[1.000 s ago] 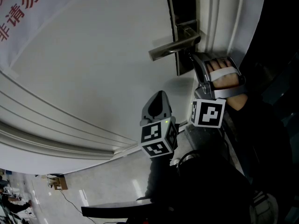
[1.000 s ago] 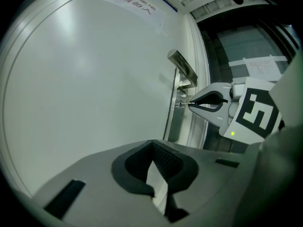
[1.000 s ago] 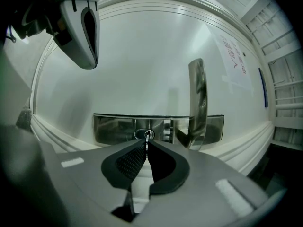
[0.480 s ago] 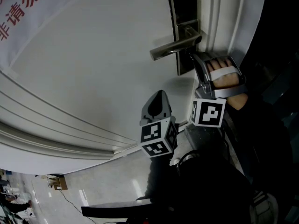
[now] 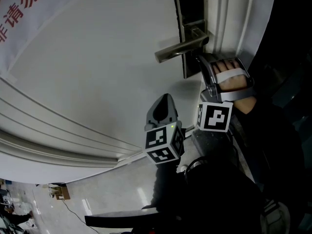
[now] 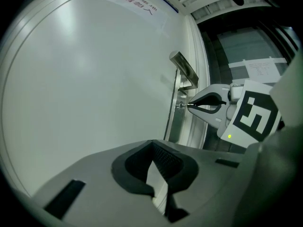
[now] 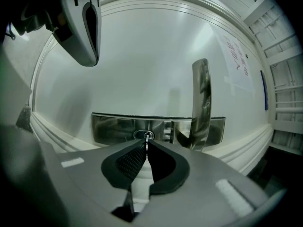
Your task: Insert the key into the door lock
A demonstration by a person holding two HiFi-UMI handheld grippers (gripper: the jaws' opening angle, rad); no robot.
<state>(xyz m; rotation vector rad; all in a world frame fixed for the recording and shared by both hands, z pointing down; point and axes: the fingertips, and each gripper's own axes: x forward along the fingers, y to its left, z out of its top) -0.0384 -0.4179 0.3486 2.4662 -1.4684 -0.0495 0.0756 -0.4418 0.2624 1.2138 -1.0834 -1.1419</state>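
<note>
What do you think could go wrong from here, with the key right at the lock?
1. The right gripper pinches the key only at its tips. If the key meets the keyhole tilted, pushing may twist it or make it slip.
2. The handle stands close beside the keyhole, so a sideways correction might knock the gripper against it.
</note>
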